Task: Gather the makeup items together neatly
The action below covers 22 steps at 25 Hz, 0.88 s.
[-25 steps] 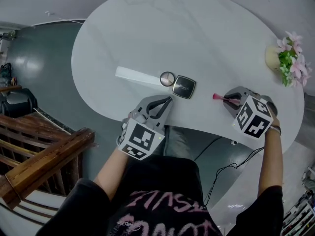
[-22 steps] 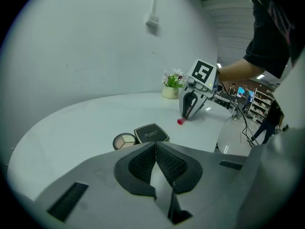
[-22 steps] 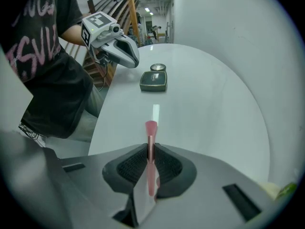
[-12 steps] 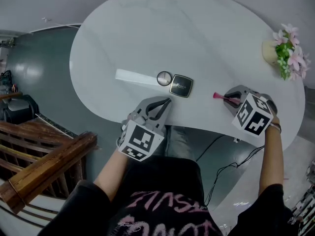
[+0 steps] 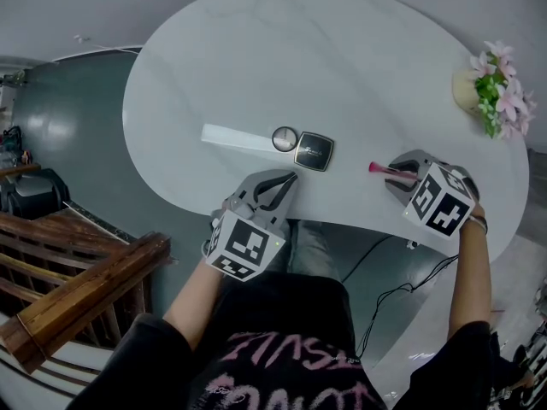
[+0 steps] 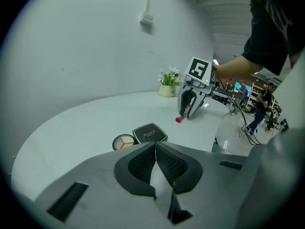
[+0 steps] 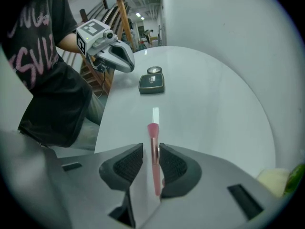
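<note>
Gathering seems to be at the pink brush, which lies near the desk's front edge, well apart from the black compact and round eyeshadow. The right tongs have just been spreading, with the brush loose between them. Next they would need to pinch it and carry it across. The left tongs are pressed together, empty. Nothing on the desk has shifted

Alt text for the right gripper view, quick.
The right gripper, jaws just opened, has a pink makeup brush between them on the white table. Farther off lie a dark square compact and a round palette, near the left gripper.
</note>
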Each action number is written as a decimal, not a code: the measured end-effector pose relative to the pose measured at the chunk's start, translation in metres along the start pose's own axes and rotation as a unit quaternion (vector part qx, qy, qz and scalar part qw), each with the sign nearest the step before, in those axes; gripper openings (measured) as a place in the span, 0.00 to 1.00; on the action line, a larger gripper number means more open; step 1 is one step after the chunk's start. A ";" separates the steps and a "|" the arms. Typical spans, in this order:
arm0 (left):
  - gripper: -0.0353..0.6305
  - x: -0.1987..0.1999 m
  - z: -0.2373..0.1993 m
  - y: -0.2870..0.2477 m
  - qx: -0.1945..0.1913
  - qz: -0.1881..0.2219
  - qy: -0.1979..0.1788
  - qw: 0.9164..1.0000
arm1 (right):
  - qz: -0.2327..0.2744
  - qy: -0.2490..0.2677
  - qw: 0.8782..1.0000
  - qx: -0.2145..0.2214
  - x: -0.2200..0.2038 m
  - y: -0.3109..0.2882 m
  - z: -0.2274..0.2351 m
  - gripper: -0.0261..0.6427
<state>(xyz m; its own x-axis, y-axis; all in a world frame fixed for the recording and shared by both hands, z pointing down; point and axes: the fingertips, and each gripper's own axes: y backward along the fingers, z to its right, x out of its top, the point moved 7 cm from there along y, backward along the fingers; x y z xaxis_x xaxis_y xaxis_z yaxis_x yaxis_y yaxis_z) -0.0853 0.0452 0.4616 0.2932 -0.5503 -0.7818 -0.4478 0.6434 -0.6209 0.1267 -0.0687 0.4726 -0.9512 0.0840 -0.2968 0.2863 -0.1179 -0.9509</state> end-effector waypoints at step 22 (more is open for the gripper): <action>0.07 0.035 -0.024 -0.005 0.005 0.000 -0.031 1.000 | 0.345 -0.327 0.845 -0.244 0.001 0.054 0.005 0.14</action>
<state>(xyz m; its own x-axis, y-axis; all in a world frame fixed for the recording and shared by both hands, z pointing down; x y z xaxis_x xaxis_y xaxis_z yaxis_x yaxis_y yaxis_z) -0.0933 0.0097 0.4384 0.3451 -0.5161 -0.7839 -0.4391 0.6494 -0.6208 0.1410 -0.0797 0.4212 -0.3529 -0.4225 -0.8348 0.6606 0.5193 -0.5421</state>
